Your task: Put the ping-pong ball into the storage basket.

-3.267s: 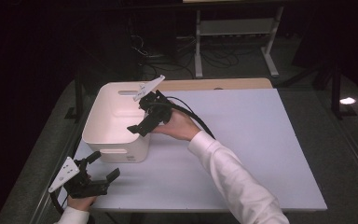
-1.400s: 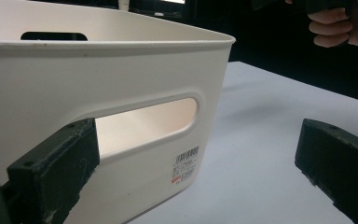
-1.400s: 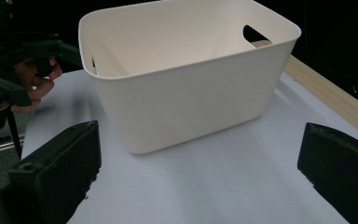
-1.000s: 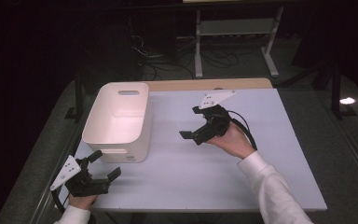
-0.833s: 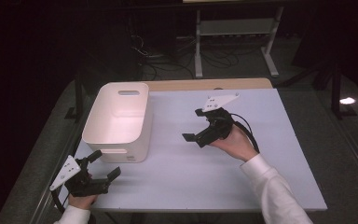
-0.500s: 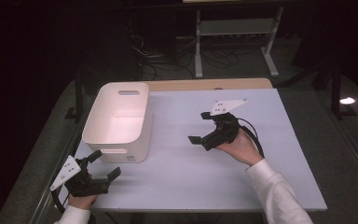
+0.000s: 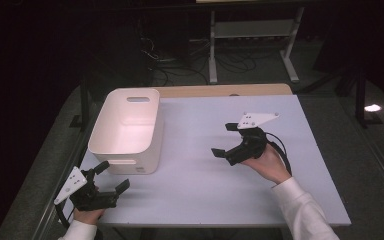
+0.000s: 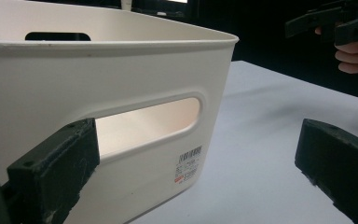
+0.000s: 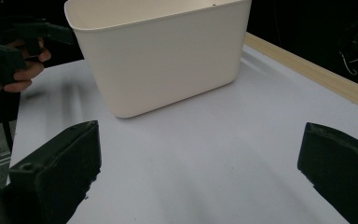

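A white plastic bin with cut-out handles stands on the left half of the pale table; what shows of its inside is bare. My left gripper rests at the table's near left corner, just in front of the bin, open and holding nothing. In the left gripper view the bin's near wall and handle slot are close ahead between the wide-apart jaws. My right gripper is held over the table's middle right, open and empty, pointing left at the bin.
A wooden strip runs along the table's far edge. Behind it stand a metal rack and loose cables on the dark floor. In the right gripper view, the other hand with its gripper shows at far left.
My right gripper has come away from the bin's rim and moved right and toward the person, staying open. The left gripper and the bin have not moved.
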Demonstrator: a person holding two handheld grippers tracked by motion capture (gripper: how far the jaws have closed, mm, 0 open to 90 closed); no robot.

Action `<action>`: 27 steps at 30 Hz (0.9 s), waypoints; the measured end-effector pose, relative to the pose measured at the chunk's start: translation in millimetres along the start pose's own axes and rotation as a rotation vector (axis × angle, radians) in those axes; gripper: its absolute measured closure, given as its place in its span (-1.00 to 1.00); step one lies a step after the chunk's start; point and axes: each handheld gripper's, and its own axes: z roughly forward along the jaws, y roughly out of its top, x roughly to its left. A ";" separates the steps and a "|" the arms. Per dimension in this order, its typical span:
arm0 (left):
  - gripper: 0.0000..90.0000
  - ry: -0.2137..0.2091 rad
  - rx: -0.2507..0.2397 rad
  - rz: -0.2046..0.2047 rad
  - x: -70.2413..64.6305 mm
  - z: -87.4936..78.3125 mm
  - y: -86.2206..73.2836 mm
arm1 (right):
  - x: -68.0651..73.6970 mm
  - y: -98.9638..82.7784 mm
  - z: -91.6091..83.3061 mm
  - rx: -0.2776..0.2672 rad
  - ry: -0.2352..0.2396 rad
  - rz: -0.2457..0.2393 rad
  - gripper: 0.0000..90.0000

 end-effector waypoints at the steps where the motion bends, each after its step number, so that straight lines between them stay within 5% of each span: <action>1: -1.00 -0.001 0.001 0.000 0.0 0.1 0.0 | -0.2 -1.2 -1.0 -0.003 -0.005 -0.001 -1.00; 27: -1.00 -0.008 -0.008 0.002 -0.8 1.0 -0.2 | -5.9 -42.0 -43.2 -0.064 -0.105 0.038 -1.00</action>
